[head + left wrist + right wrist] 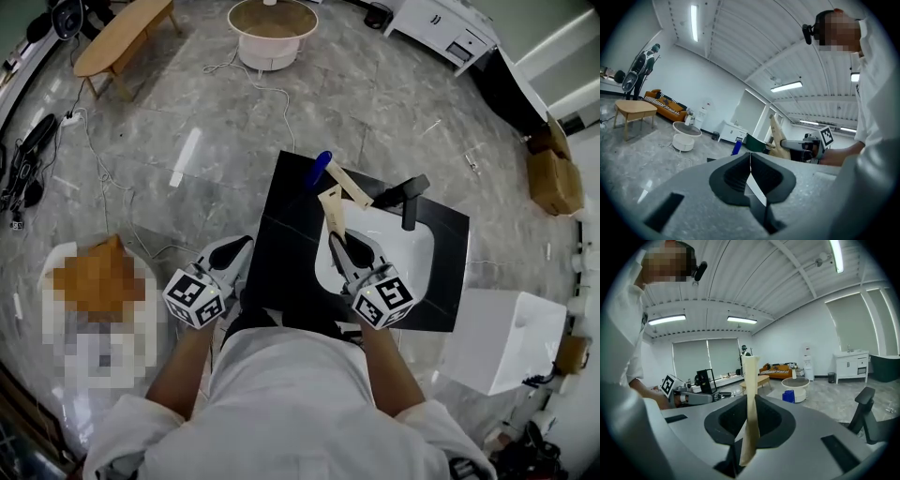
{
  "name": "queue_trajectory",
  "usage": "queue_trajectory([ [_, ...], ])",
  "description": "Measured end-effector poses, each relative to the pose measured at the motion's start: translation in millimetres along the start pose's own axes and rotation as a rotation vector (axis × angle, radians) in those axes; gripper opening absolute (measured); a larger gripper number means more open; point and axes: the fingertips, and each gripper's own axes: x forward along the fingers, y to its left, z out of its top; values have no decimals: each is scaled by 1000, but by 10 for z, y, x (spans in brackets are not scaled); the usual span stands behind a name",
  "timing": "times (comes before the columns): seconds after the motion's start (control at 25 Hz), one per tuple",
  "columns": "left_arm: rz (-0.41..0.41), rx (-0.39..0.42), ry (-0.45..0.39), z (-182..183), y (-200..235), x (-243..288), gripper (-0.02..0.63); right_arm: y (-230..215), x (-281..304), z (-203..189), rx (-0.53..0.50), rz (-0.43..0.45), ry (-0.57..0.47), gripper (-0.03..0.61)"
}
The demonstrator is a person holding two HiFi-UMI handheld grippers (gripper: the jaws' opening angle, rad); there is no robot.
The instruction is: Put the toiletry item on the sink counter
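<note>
**anon:** Holding anything on the right?

**me:** Yep, my right gripper (339, 242) is pinching one end of the flat beige toiletry tube (331, 208). It sticks out past the jaws over the left rim of the white sink basin (417, 248) and isn't set down on the glossy black counter (281, 234).

**anon:** Left one?

**me:** Left gripper (239, 247) is pressed together on nothing, hanging at the counter's left edge.

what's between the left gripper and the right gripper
Just bare black counter, seen in the head view, between the left gripper and the right gripper holding a beige tube.
</note>
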Motion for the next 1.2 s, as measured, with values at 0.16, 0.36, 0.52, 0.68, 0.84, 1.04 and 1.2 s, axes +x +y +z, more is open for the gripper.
queue_trajectory([
  [0.16,42,-10,-6,-41,72,162,18,-141,151,-250,4,28,94,43],
  [0.36,65,-33,6,-123,96,271,18,-239,414,-571,-27,72,220,43],
  [0.52,89,-51,38,-298,170,330,18,-297,616,-851,7,92,300,43],
  [0.68,108,-63,48,-423,278,412,18,-349,788,-1132,35,103,361,43],
  [0.84,114,-68,60,-496,308,436,18,-346,888,-1383,57,116,424,43],
  [1.04,118,-73,83,-635,361,454,18,-353,999,-1628,76,116,490,43],
  [1.2,132,-90,85,-697,451,459,18,-325,1072,-1752,68,117,535,43],
])
